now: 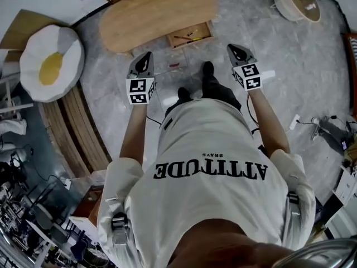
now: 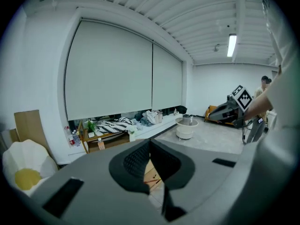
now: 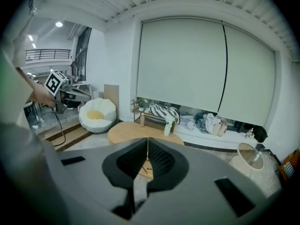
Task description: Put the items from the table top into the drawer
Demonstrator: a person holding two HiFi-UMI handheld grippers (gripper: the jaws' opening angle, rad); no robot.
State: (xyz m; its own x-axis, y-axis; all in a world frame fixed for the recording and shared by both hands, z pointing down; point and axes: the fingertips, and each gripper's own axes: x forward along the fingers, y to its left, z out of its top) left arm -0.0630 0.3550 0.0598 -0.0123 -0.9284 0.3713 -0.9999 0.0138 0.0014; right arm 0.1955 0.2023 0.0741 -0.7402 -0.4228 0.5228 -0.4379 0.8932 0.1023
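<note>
Worktop point(image 1: 150, 13) ahead — drawer point(image 1: 189, 36) open at its near edge.
Left gripper point(image 1: 145, 59) and right gripper point(image 1: 235, 50) — jaws clenched, empty — flank the person's shoes point(image 1: 207, 71); egg-shaped cushion point(image 1: 50, 63) at left.

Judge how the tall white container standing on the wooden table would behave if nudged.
The white container is tall and narrow, so it probably tips easily. It stands by the table edge, so a push might drop it.
</note>
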